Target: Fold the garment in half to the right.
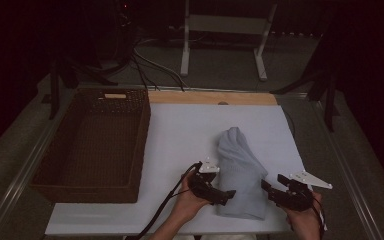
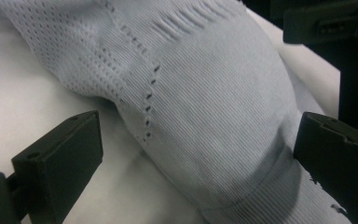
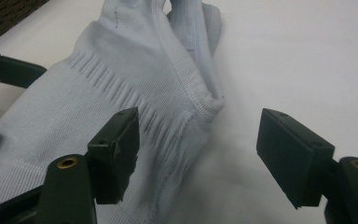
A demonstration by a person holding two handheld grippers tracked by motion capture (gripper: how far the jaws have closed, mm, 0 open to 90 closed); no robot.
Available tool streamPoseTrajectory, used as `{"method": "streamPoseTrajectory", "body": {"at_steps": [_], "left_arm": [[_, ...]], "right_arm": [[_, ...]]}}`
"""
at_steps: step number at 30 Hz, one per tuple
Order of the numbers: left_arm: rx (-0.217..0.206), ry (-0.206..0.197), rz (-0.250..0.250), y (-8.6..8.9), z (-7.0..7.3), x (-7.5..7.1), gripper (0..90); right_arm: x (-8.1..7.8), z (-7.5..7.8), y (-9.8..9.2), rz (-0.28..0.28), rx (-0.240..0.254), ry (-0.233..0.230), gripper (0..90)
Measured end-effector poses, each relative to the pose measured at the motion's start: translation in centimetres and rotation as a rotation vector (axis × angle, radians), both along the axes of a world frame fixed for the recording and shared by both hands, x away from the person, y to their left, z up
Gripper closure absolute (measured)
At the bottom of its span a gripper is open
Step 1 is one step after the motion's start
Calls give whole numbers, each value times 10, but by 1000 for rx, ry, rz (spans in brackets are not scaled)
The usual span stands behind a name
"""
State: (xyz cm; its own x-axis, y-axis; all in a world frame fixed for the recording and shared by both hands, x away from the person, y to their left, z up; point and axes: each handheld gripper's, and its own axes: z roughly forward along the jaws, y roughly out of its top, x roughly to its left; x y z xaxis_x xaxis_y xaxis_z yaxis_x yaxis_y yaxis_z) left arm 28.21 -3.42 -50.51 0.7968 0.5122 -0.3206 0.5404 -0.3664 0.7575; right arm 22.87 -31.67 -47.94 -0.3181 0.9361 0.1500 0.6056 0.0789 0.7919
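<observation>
On the white sheet covering the worktop (image 1: 180, 135), near its front edge, lies a folded pale blue knitted garment (image 1: 240, 175), long and narrow, tapering to a rounded end at the far side. Its fabric is fine ribbed knit with panels of small perforations, a line of eyelet holes and a band of short raised ribs; a thicker ribbed hem runs along one edge. No label or writing can be read on it.

The left gripper (image 1: 228, 196) sits at the garment's left side, its black block jaws wide apart with the cloth between them, not pressed. The right gripper (image 1: 269, 189) sits at the garment's right side, jaws wide, one jaw over the cloth edge, the other over bare sheet.

A dark brown woven basket (image 1: 55, 172), rectangular and deep, stands left of the sheet, well apart from the garment.
</observation>
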Motion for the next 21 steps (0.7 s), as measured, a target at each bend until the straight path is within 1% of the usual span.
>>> {"method": "streamPoseTrajectory", "body": {"at_steps": [2,7,9,10,12,18,21], "left_arm": [[-5,1,-4,0,-1,-1,103],[13,16,-21,-1,-4,-3,132],[23,18,-23,-1,-4,-4,170],[27,20,-29,-1,-5,-5,173],[30,13,-37,-1,-5,-6,215],[28,25,-53,0,-5,-6,317],[29,25,-65,1,-5,-6,373]], "right_arm": [[0,0,0,0,1,0,301],[0,0,-1,0,1,0,301],[0,0,0,1,0,1,301],[0,0,0,2,0,1,301],[0,0,1,6,-3,3,301],[-1,0,3,17,-2,11,306],[-2,-1,4,23,-6,21,318]]}}
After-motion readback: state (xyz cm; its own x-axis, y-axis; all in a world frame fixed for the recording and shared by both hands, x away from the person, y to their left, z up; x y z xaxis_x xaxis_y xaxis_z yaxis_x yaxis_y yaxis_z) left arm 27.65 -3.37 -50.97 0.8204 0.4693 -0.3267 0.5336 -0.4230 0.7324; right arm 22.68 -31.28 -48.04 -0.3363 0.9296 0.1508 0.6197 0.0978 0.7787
